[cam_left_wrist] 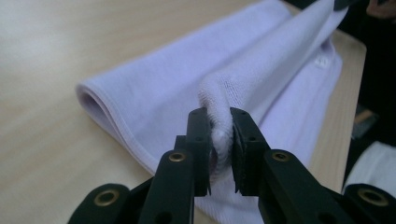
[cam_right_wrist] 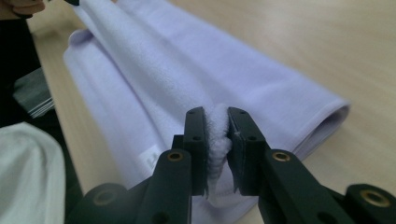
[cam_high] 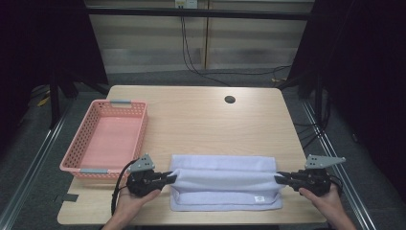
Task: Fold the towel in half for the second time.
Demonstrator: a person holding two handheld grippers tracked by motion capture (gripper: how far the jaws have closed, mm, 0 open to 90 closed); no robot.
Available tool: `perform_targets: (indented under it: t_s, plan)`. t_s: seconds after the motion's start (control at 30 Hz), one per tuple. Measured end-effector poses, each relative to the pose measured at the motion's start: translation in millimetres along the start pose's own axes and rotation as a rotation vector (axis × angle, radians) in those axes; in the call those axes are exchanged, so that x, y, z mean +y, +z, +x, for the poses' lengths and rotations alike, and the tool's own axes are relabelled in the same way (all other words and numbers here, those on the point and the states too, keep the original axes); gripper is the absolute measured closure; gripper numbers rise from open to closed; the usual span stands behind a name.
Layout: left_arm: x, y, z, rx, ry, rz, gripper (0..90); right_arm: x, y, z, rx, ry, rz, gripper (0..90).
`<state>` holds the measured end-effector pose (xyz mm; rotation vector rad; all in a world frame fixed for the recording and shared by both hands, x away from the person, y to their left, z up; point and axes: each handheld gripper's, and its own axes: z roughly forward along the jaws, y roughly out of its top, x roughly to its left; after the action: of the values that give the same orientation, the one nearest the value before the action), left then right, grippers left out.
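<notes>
A pink perforated plastic basket (cam_high: 107,136) is seen on the left part of the light wooden bench (cam_high: 201,115). Just beside it, the left hand-held gripper (cam_high: 171,176) is clamped on a fold of the folded lavender terry towel (cam_high: 224,184), which is laid along the near edge. The opposite end is pinched by the right hand-held gripper (cam_high: 277,178). Dark curtains and grey floor are seen around.
</notes>
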<state>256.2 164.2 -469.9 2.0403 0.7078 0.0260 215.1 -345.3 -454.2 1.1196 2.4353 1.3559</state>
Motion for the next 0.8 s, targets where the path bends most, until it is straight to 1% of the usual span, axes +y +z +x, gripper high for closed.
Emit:
perform_targets:
  t_s: [0.03,0.07,0.1,0.13,0.17,0.2,0.23,0.27,0.3,0.33,0.37,0.4,0.43,0.47,0.5,0.53,0.57,0.6,0.63,0.67,0.73,0.77,0.8]
  plan:
    - [-4.8,1.8,-3.1,0.008,0.008,0.032,78.5,-3.7,0.3,1.1,0.02,0.002,0.024,76.1]
    - [-6.7,3.2,-4.1,0.003,0.008,0.056,78.4,-8.3,1.3,2.5,0.034,0.011,0.054,73.3]
    - [-8.7,6.2,-5.8,-0.015,-0.002,0.083,78.3,-11.2,1.8,3.4,0.049,0.014,0.075,73.3]
    - [-9.6,8.1,-7.6,-0.017,0.004,0.096,78.1,-15.1,2.4,5.0,0.061,0.003,0.095,73.3]
    - [-9.9,9.8,-9.8,-0.021,0.022,0.121,76.9,-17.8,2.5,6.2,0.061,-0.003,0.104,73.1]
    - [-9.9,9.4,-10.5,-0.036,0.013,0.115,75.1,-22.4,1.6,8.6,0.069,0.006,0.107,72.0]
    - [-9.8,7.8,-11.2,-0.038,0.014,0.114,74.5,-24.5,0.6,10.2,0.076,0.004,0.11,71.1]
    - [-10.0,5.7,-12.3,-0.048,0.012,0.108,73.7,-25.5,-0.6,12.0,0.07,0.0,0.112,70.0]
    - [-10.6,3.0,-13.3,-0.054,0.02,0.108,72.0,-26.4,-2.5,13.9,0.071,-0.001,0.105,68.4]
    - [-12.1,0.0,-14.3,-0.072,0.025,0.109,70.4,-27.0,-4.5,15.4,0.08,0.001,0.098,66.3]
    - [-14.3,-2.8,-15.9,-0.08,0.024,0.104,69.7,-27.2,-6.6,17.0,0.071,0.003,0.095,63.6]
    - [-16.5,-5.7,-16.6,-0.073,0.026,0.105,69.6,-27.5,-8.9,18.0,0.068,0.01,0.085,61.7]
    - [-18.5,-8.6,-16.2,-0.085,0.028,0.103,69.3,-27.6,-10.8,18.7,0.064,0.017,0.073,58.4]
    - [-20.1,-11.6,-16.2,-0.096,0.028,0.086,68.0,-27.6,-12.8,19.3,0.045,0.027,0.062,56.7]
    - [-20.5,-14.9,-14.9,-0.101,0.025,0.072,67.0,-27.4,-14.9,19.5,0.044,0.031,0.05,55.9]
    - [-19.8,-17.4,-13.5,-0.103,0.011,0.051,65.4,-26.9,-17.0,20.3,0.037,0.031,0.036,55.4]
    - [-18.4,-19.5,-12.0,-0.112,0.002,0.024,64.3,-26.1,-18.8,20.7,0.025,0.03,0.025,55.3]
    - [-16.2,-21.2,-10.8,-0.13,0.001,-0.006,63.3,-24.8,-19.5,21.4,0.014,0.038,0.012,55.1]
    - [-13.4,-22.6,-10.3,-0.134,0.005,-0.022,62.4,-23.4,-19.6,21.6,0.019,0.037,-0.003,55.1]
    - [-10.1,-22.7,-9.1,-0.112,0.019,-0.014,62.6,-21.9,-18.7,22.0,0.019,0.038,-0.012,55.1]
    - [-5.1,-17.3,-4.9,-0.05,0.026,0.0,64.0,-18.5,-12.4,23.0,0.003,0.031,0.005,55.1]
    - [-3.0,-12.0,-0.8,-0.037,0.02,0.026,64.4,-17.3,-7.5,23.2,0.001,0.034,0.01,55.3]
    - [-1.4,-5.2,3.3,-0.036,0.007,0.056,64.7,-16.3,-1.4,23.2,0.0,0.041,0.02,55.3]
